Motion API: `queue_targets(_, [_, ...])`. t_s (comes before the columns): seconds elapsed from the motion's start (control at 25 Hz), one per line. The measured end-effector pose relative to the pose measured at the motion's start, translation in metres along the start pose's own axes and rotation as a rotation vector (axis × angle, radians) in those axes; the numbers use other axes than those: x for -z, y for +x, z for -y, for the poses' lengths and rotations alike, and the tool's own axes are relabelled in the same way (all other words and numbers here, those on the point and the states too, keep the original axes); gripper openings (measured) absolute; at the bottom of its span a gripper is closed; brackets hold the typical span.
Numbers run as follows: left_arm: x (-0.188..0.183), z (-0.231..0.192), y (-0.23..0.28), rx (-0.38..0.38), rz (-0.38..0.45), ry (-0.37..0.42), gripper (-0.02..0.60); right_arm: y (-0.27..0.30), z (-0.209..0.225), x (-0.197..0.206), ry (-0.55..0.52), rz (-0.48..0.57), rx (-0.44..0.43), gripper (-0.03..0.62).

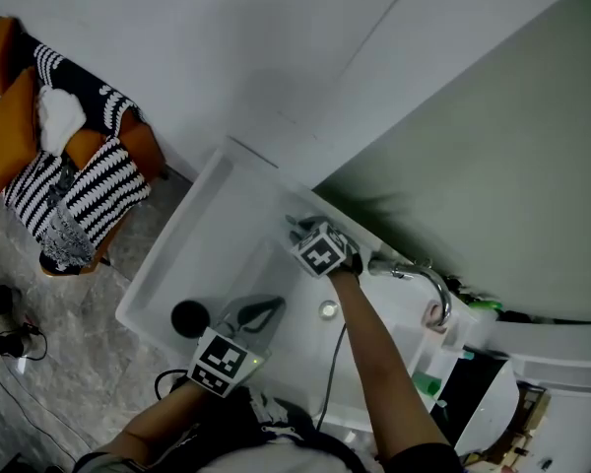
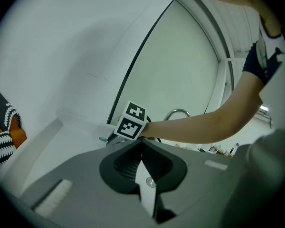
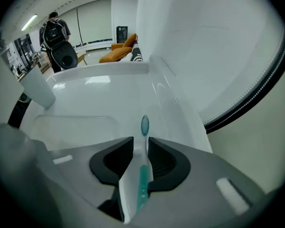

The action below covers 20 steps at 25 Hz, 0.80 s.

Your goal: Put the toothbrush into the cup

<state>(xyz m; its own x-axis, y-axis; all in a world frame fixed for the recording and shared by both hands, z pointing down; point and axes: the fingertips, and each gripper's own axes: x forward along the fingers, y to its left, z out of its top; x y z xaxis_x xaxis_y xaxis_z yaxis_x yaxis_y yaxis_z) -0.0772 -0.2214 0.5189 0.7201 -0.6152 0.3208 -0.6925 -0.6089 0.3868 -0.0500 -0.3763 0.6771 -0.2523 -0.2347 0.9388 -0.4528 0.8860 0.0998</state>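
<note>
Toothbrush (image 3: 143, 177) was teal, lower centre; cup (image 3: 37, 90) was white, upper left; sink (image 1: 202, 227) was white; cushions (image 1: 98, 180) at upper left were orange and black-and-white striped; right gripper (image 3: 140, 141) was grey with black pads; its marker cube (image 1: 320, 251) showed black squares on white.

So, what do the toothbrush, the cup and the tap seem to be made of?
Toothbrush: probably plastic, with a smooth teal handle and a bristled head.
Cup: likely matte white plastic, as it has no shine, though ceramic is possible.
Tap: polished metal, chrome-like, with bright reflections.
</note>
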Motion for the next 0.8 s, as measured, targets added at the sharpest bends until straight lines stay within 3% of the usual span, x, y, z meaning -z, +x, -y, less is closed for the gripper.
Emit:
queue_targets(0.32, [0.0,0.0,-0.005,-0.006,0.003,0.002,0.0,0.002,0.009,0.002,0.027,-0.01,0.056,0.031])
queue_targets(0.56, [-0.004,0.004,-0.007,-0.001,0.006,0.018,0.0,-0.017,0.008,-0.003,0.082,0.056,0.059,0.029])
queue_targets(0.8, [-0.012,0.004,-0.014,-0.016,0.029,0.035,0.0,-0.045,0.009,-0.007,0.162,0.167,0.119,0.029])
